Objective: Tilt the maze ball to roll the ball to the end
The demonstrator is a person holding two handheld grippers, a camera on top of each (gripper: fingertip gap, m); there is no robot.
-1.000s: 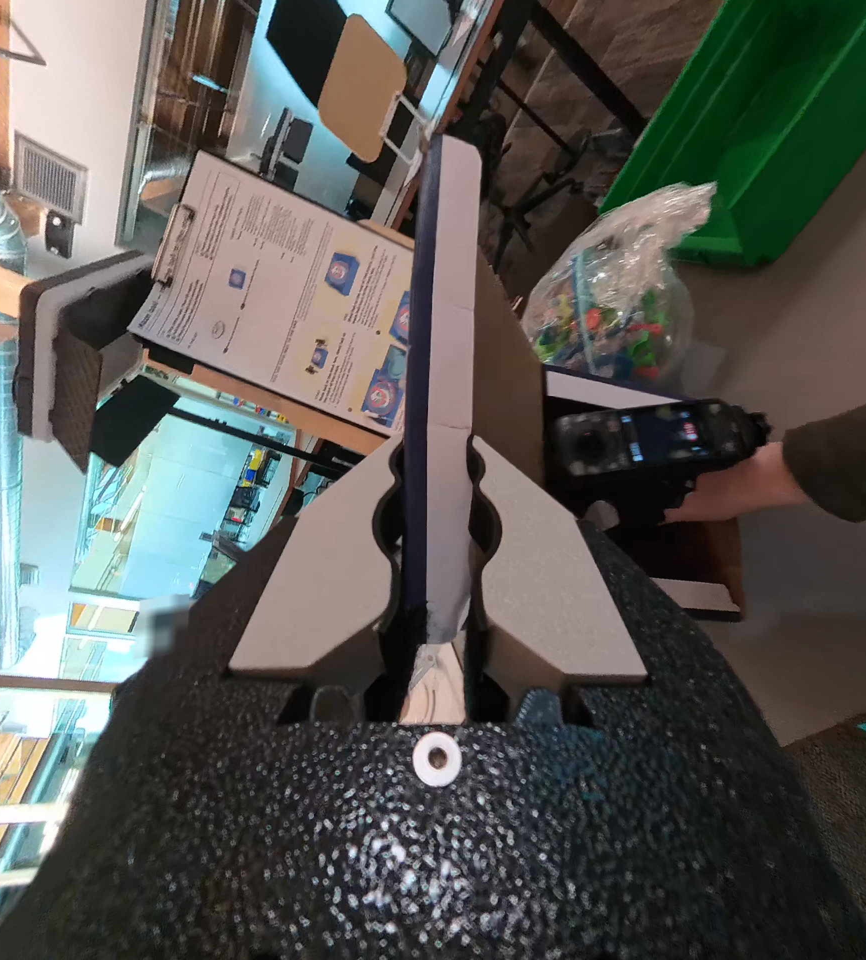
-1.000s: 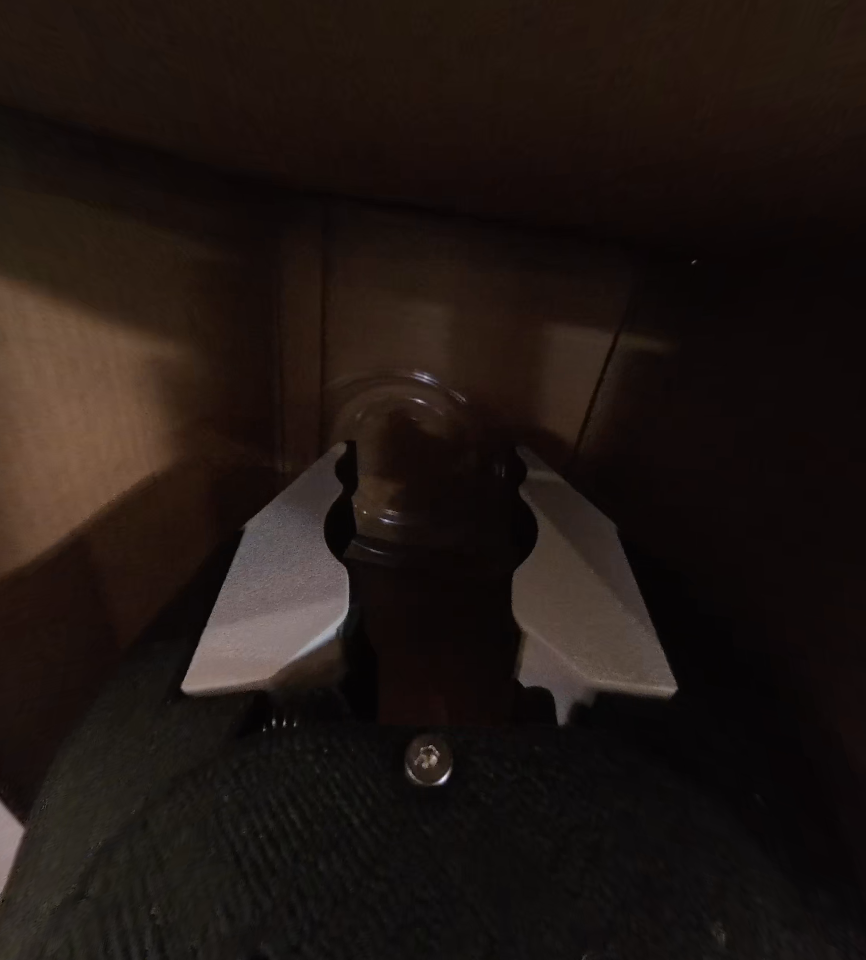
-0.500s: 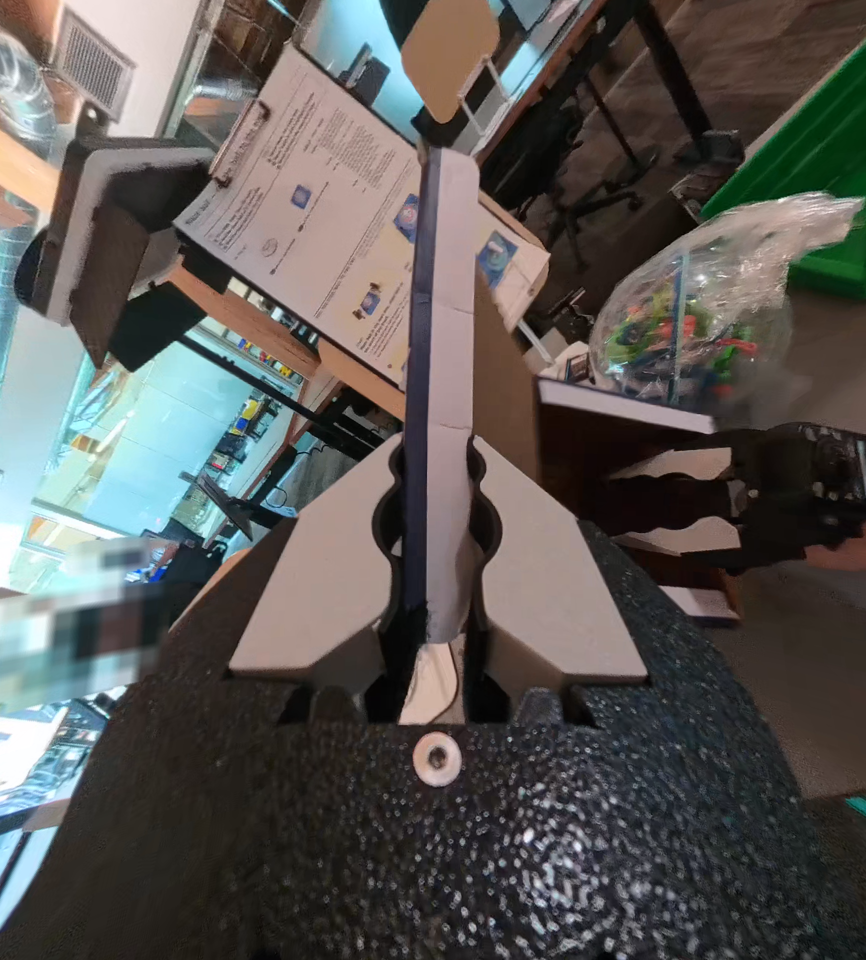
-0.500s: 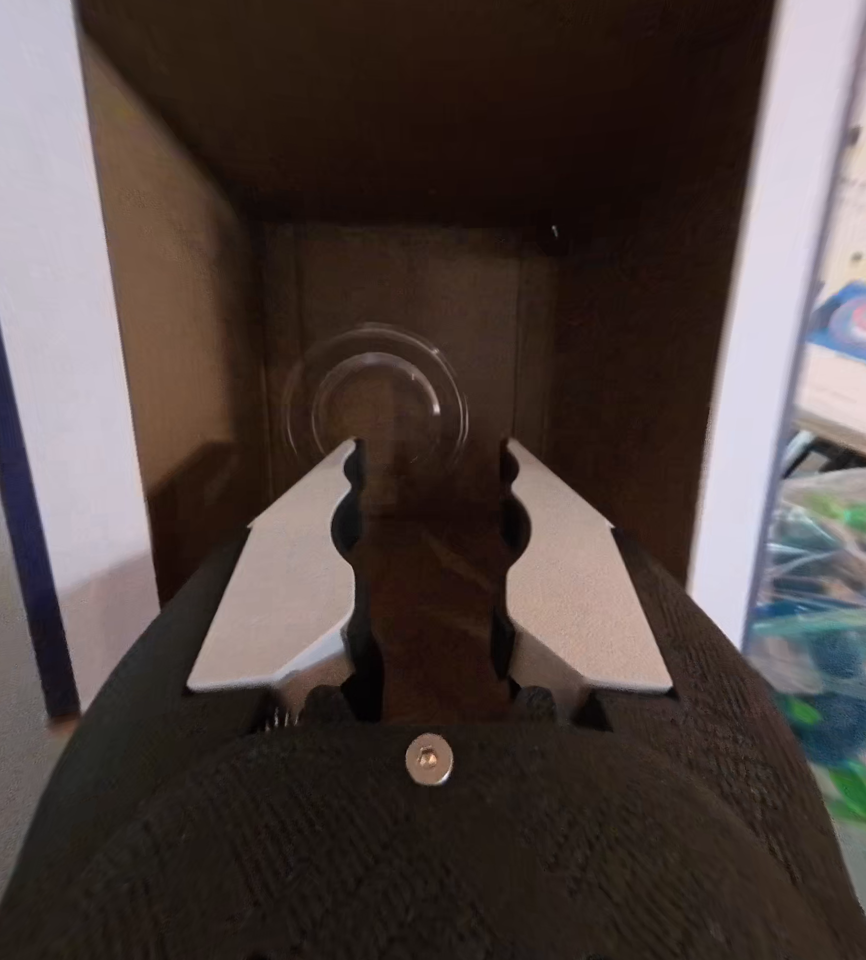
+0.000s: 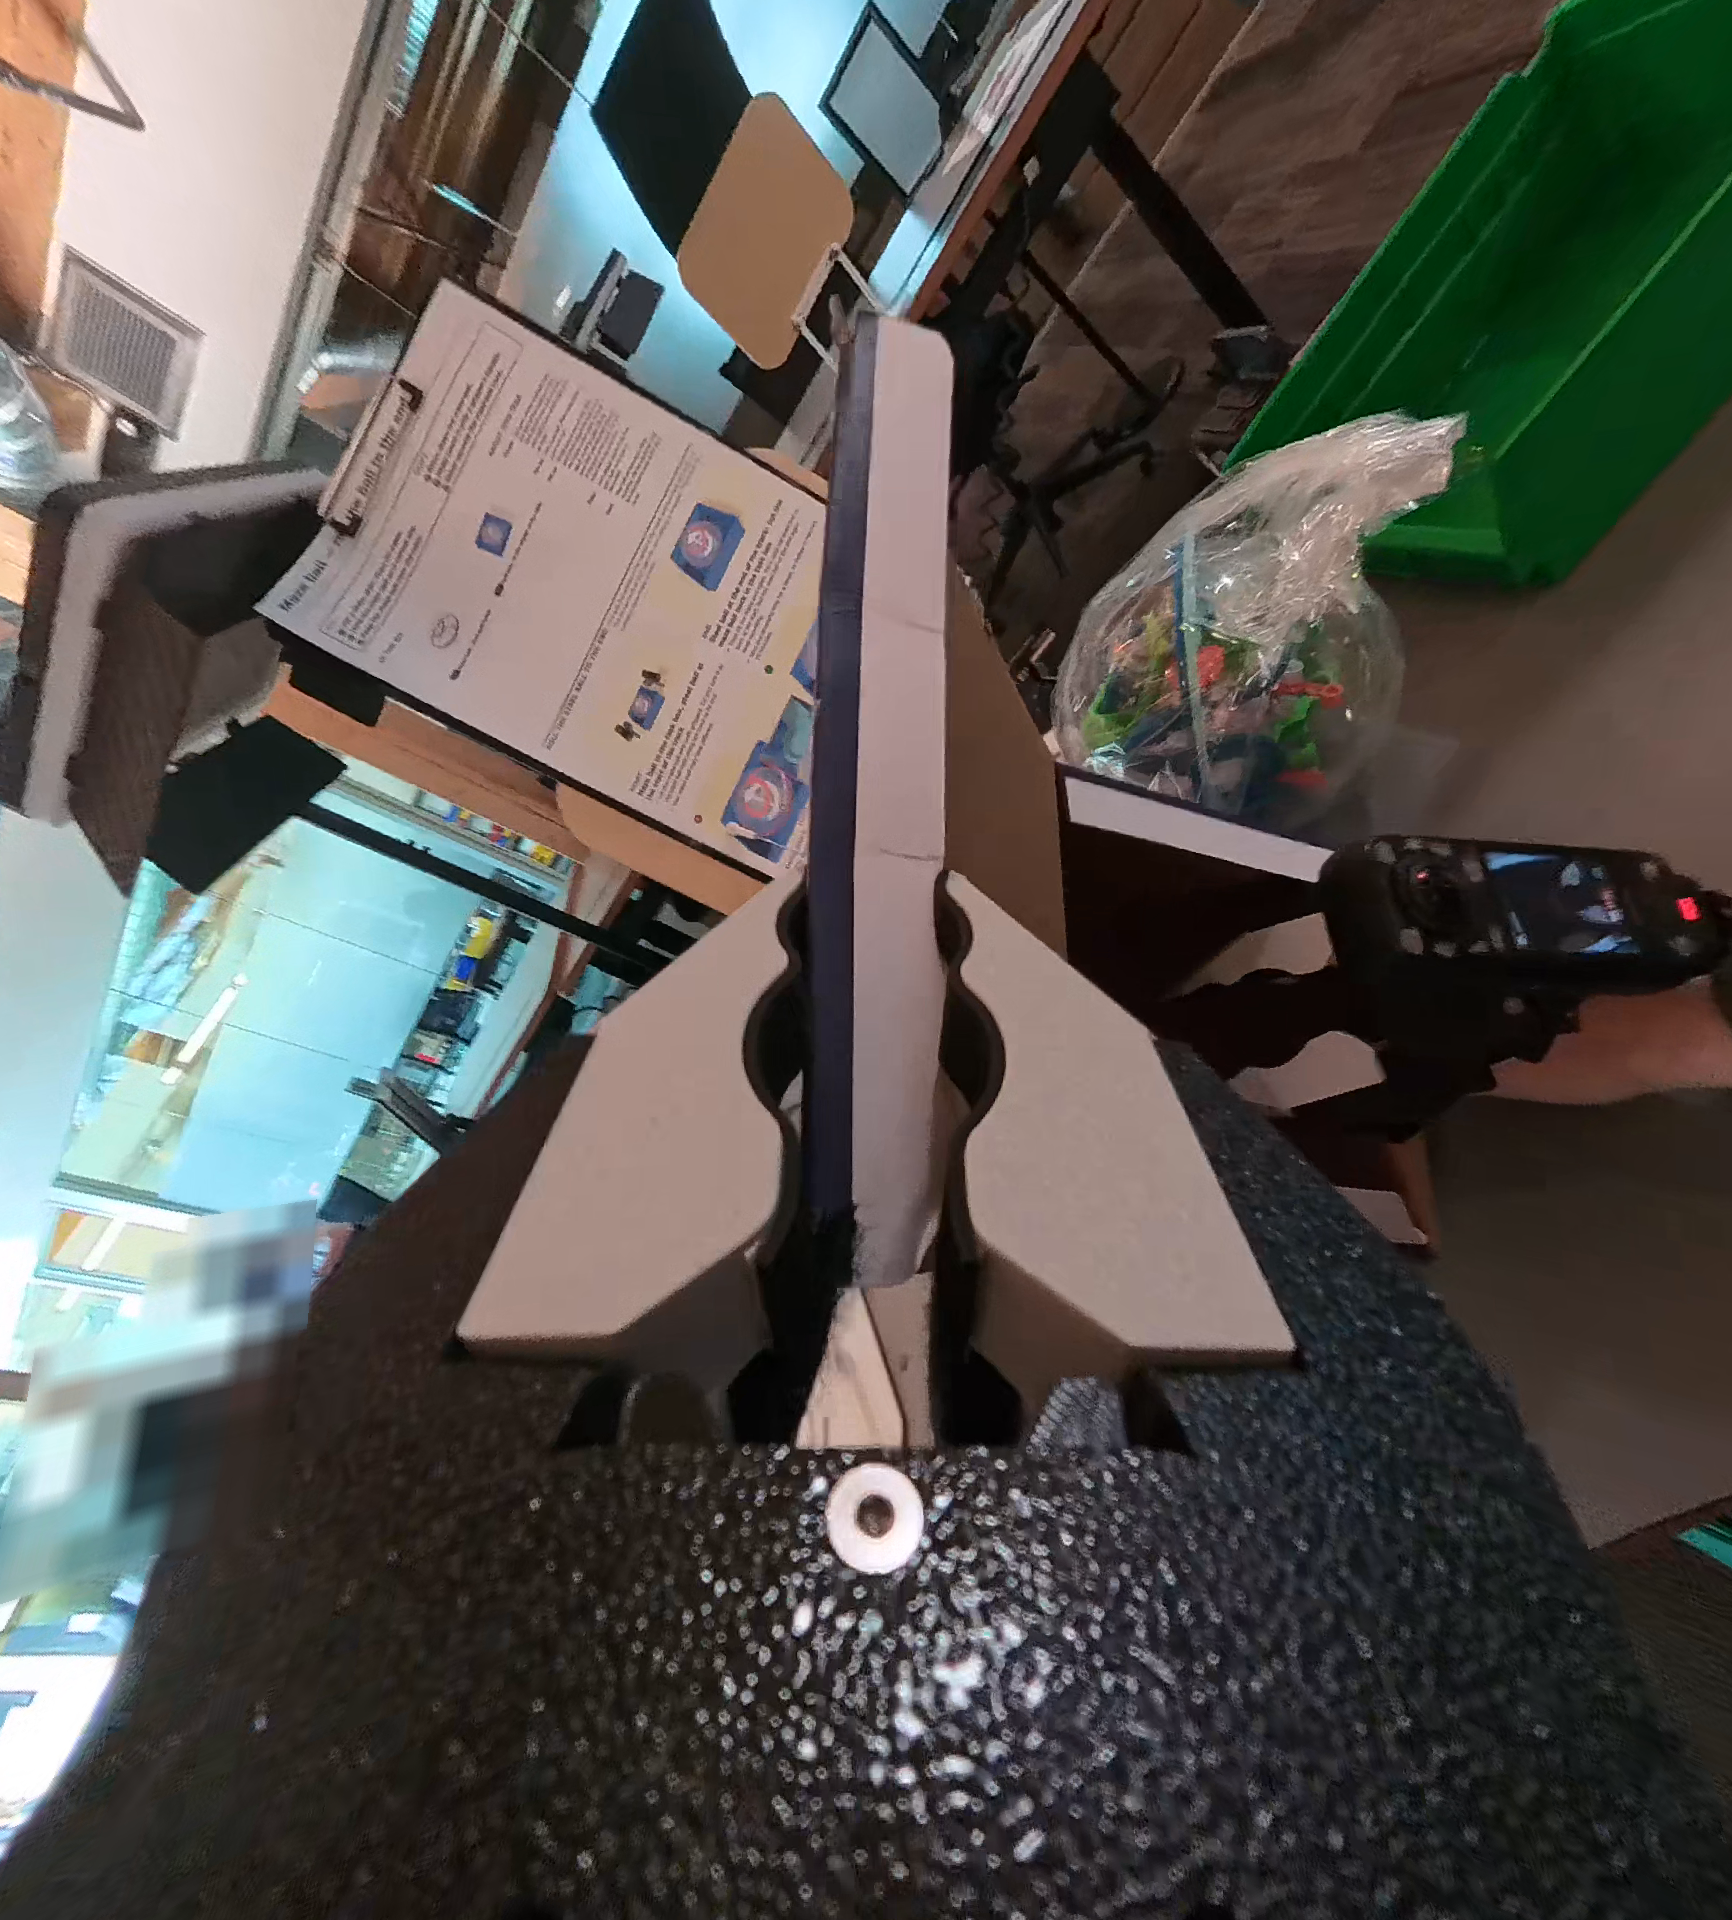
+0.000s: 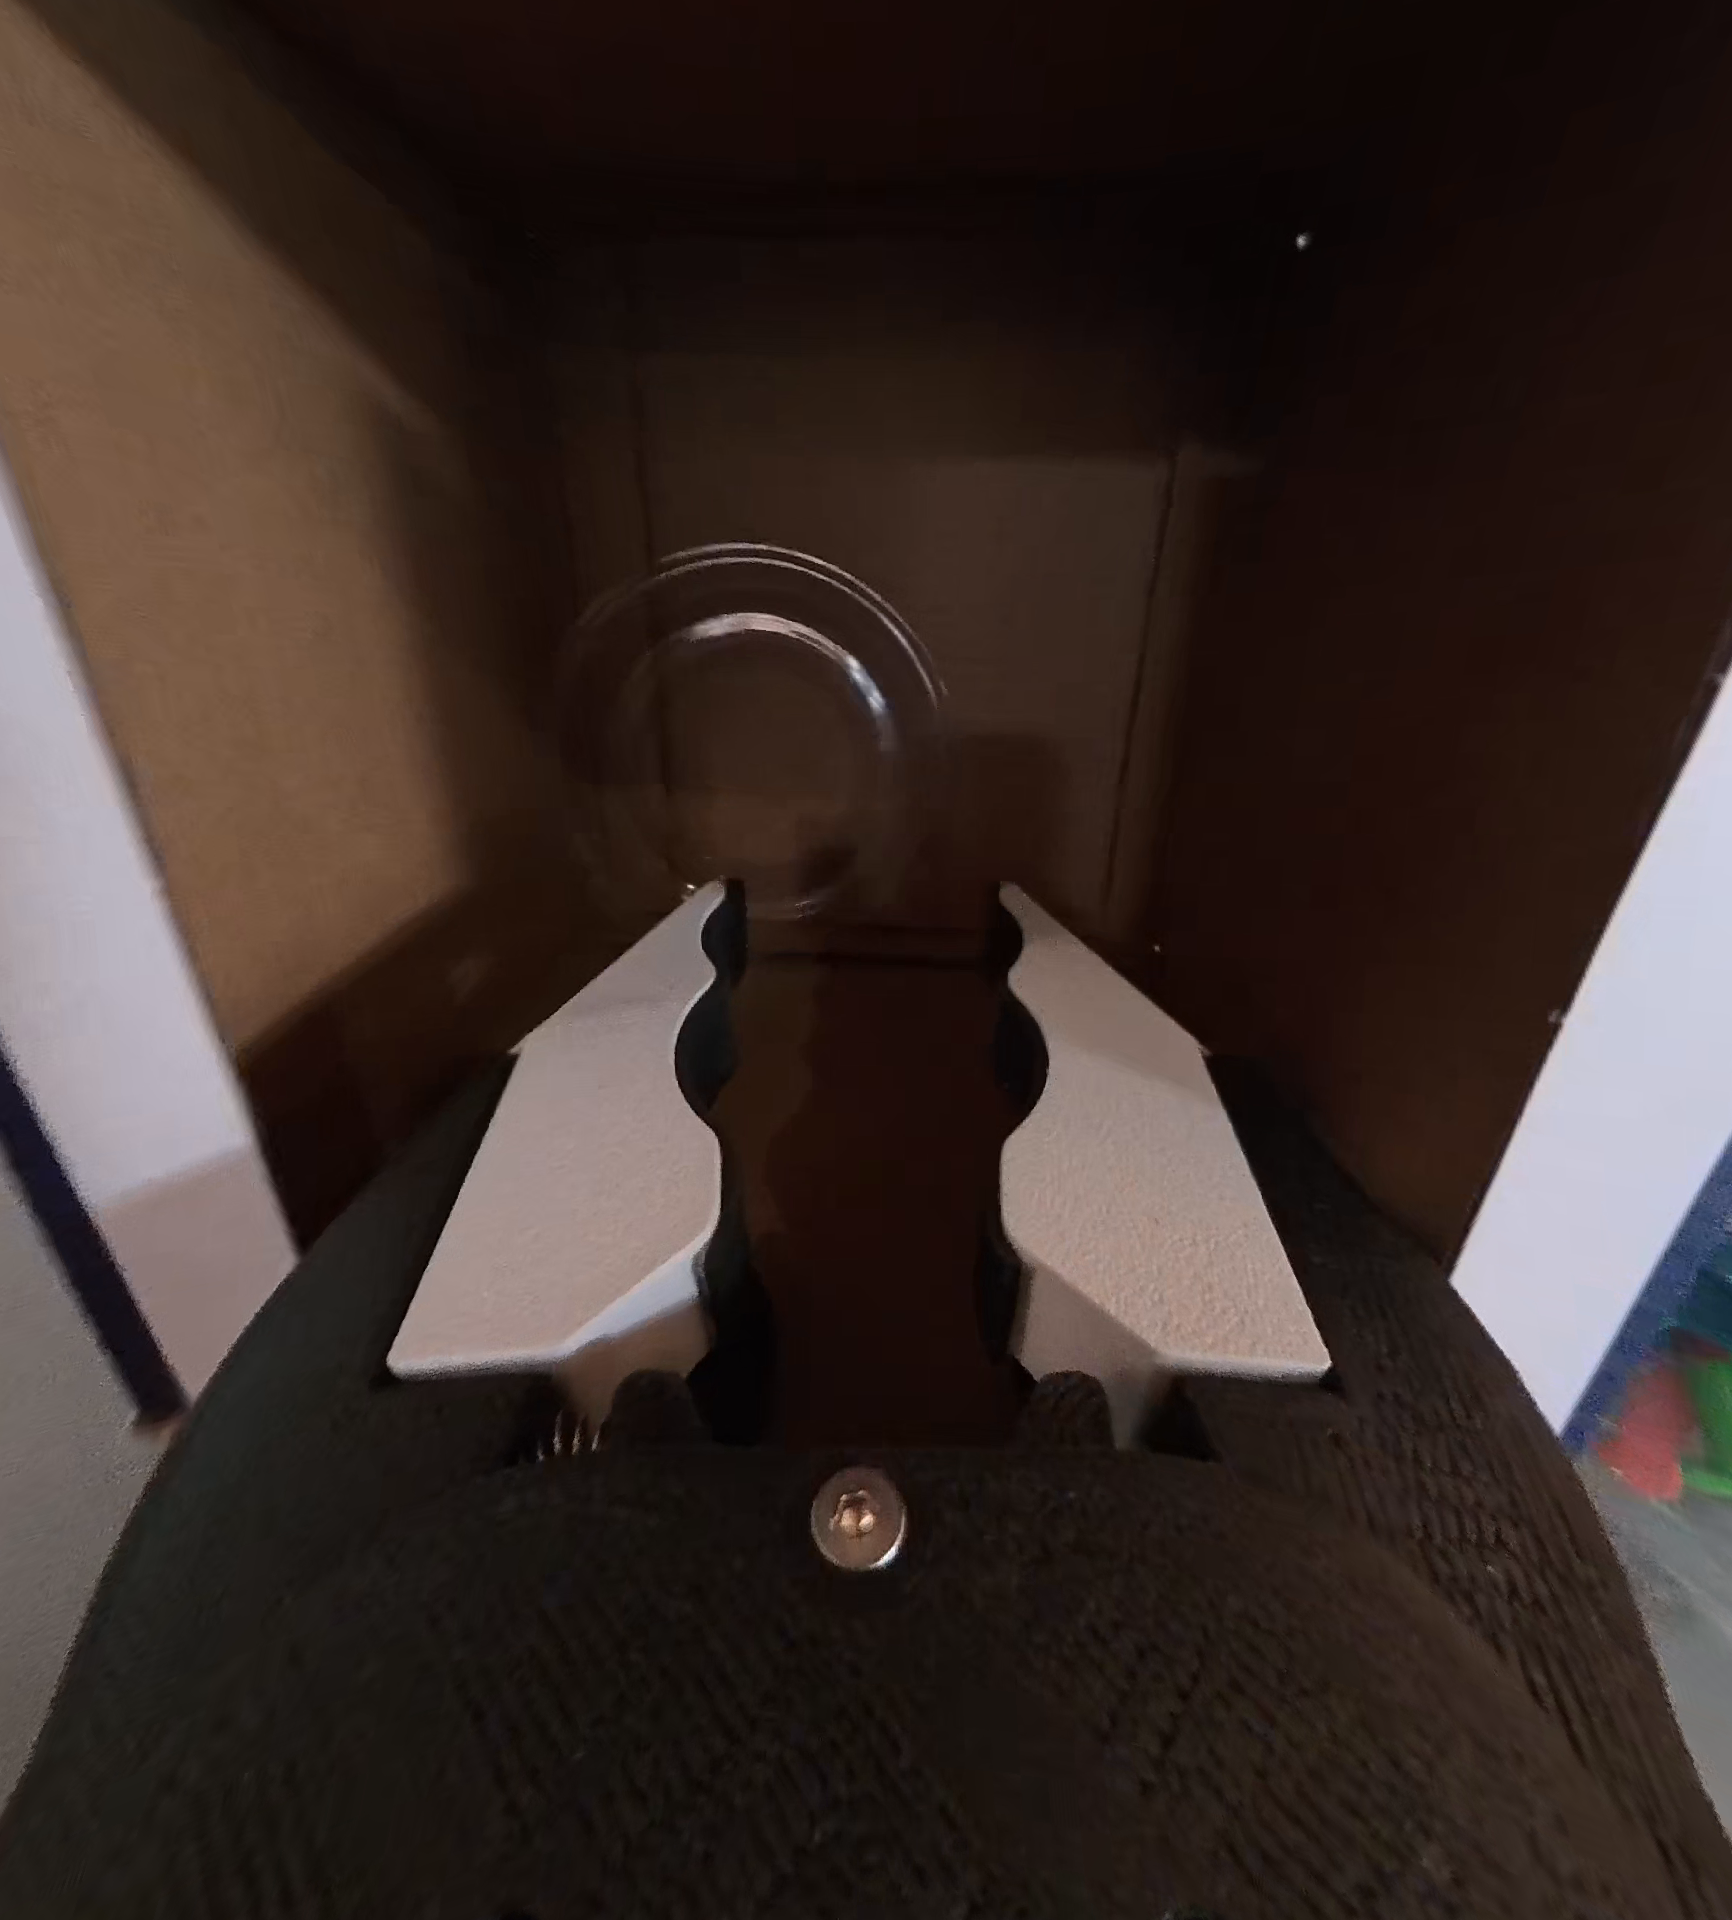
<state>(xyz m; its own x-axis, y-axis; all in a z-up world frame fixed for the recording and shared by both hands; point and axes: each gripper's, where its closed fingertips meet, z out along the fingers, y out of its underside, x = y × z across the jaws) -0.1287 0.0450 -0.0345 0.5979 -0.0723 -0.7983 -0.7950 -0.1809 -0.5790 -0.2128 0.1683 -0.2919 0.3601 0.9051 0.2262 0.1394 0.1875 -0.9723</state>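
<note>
Beyond the box's open edge, on the table, the maze ball (image 5: 1231, 675) sits bagged. The left gripper (image 5: 872, 914) clamps the box flap (image 5: 893, 623), steadying the carton so the right gripper (image 6: 867, 914), fingers apart, can reach the clear stand (image 6: 758, 727).

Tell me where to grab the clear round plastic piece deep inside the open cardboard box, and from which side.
Probably its lower rim. The clear round piece seems to stand facing the opening, against the back wall of the box, with walls close on every side. So the right gripper, jaws open, should come straight in through the front and pinch that rim.
</note>
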